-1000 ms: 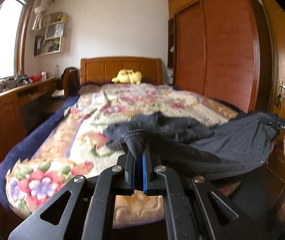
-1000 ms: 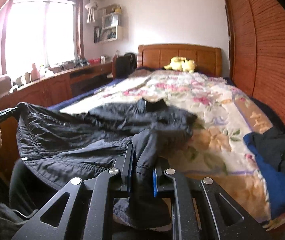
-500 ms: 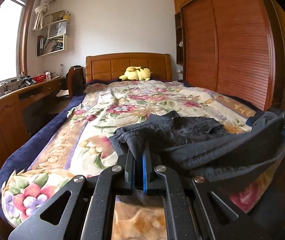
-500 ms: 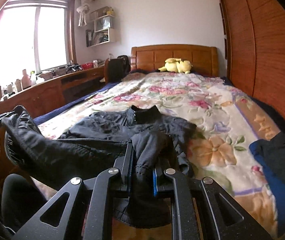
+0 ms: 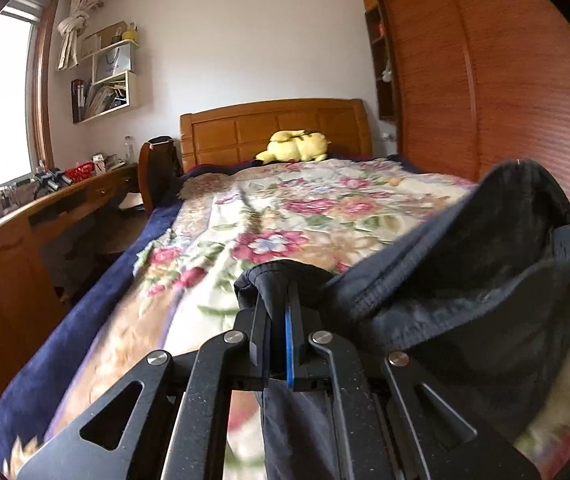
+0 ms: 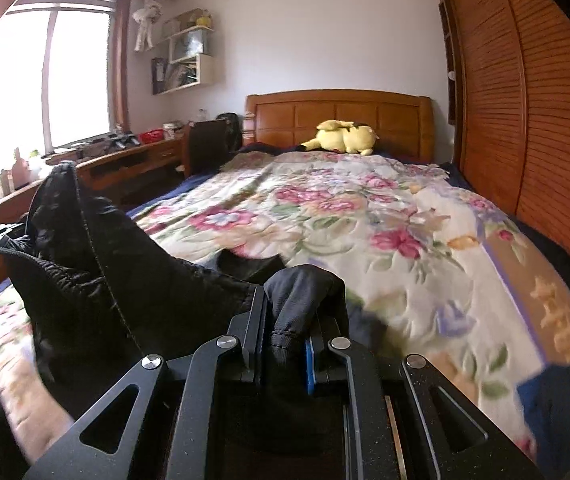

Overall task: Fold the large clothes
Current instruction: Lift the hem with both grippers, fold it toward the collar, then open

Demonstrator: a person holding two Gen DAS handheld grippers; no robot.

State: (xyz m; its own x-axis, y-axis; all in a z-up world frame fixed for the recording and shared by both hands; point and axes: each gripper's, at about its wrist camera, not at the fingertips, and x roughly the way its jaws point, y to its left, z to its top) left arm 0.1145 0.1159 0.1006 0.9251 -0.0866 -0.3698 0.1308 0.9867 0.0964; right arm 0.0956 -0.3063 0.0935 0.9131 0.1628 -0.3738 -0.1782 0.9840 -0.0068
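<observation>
Jacket (image 5: 465,280), dark, lifted clear of the floral bed (image 5: 305,208) where it lay spread a second ago, now slung at lower frame between left tool (image 5: 281,312) and right tool (image 6: 289,320), each clamped on fabric; fold apparently underway.

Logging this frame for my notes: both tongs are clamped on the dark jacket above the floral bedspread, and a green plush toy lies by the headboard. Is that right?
One detail is off: the plush toy is yellow, not green, as the right wrist view shows. Both tongs, left and right, do clamp the dark jacket above the floral bedspread, and the toy lies by the headboard.
</observation>
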